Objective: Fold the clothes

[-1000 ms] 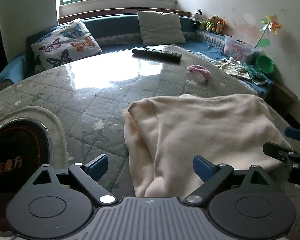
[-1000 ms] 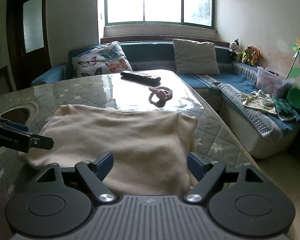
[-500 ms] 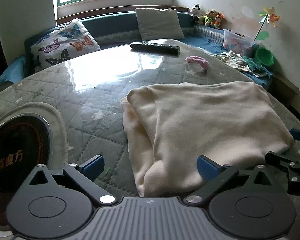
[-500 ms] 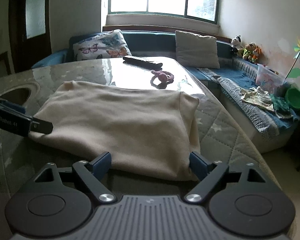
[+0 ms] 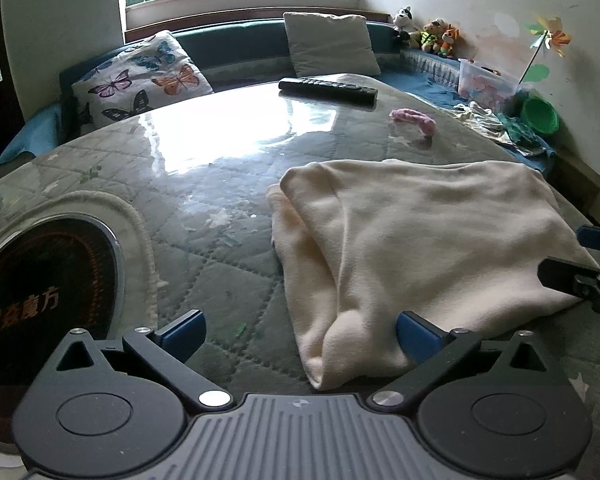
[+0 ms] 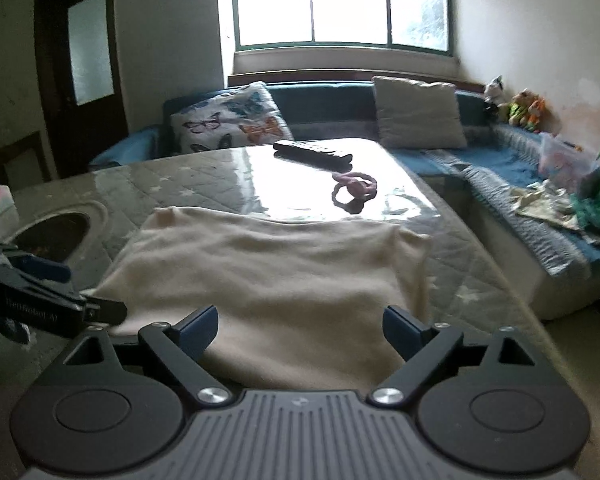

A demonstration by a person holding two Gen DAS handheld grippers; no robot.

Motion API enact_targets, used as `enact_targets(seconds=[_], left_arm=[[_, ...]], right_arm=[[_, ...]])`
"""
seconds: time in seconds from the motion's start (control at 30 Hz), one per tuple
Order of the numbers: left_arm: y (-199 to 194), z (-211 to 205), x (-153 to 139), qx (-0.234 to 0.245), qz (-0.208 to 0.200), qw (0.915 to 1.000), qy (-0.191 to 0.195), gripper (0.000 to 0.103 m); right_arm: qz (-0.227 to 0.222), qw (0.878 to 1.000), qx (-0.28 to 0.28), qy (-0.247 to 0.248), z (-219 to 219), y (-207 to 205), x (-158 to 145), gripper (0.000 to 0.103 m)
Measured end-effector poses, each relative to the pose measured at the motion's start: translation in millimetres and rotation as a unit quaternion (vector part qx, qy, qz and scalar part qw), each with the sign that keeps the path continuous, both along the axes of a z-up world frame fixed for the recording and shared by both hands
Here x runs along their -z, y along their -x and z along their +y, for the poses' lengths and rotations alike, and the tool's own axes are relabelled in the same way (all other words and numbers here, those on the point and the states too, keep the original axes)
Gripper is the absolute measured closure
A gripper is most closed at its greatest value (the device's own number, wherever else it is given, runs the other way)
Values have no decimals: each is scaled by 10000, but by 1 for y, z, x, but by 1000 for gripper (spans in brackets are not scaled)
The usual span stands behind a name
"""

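A cream garment [image 5: 420,240] lies folded on the quilted, glass-topped table [image 5: 204,184]. It also shows in the right wrist view [image 6: 268,280]. My left gripper [image 5: 298,334] is open and empty, low over the garment's near left corner. My right gripper [image 6: 300,332] is open and empty, over the garment's near edge. The right gripper's fingertips [image 5: 568,276] show at the garment's right edge in the left wrist view. The left gripper's fingertips [image 6: 100,310] show at the garment's left edge in the right wrist view.
A black remote [image 5: 328,88] and a pink hair tie [image 5: 416,118] lie at the table's far side. A round black cooktop [image 5: 40,304] is set in the table at the left. A blue sofa [image 6: 520,184] with cushions, clothes and toys runs behind and to the right.
Both grippers have drawn back and lowered toward the garment's near edge, still open. The right wrist view then lifted a little. The garment has not moved.
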State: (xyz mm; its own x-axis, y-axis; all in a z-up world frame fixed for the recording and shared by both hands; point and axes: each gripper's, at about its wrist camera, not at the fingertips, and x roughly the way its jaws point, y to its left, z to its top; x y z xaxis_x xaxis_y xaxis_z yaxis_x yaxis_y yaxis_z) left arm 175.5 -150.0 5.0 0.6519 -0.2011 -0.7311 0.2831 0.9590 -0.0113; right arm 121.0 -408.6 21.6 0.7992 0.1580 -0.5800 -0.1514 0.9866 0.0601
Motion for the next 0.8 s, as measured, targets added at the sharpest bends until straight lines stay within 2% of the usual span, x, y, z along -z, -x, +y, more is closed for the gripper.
enact_targets(seconds=[0.13, 0.37, 0.53, 0.8], left_arm=[[-4, 2, -6, -54, -33, 10000, 41, 0], [-32, -3, -16, -160, -148, 9998, -11, 0], [-56, -8, -15, -271, -106, 9996, -24, 0], [-88, -11, -6, -410, 9, 9992, -13, 0]], right_arm=[[185, 9996, -66, -178, -5, -12, 7, 12], [50, 9998, -78, -171, -9, -25, -2, 11], [42, 9997, -53, -228, -16, -47, -4, 11], [268, 9993, -5, -273, -24, -75, 6, 11]])
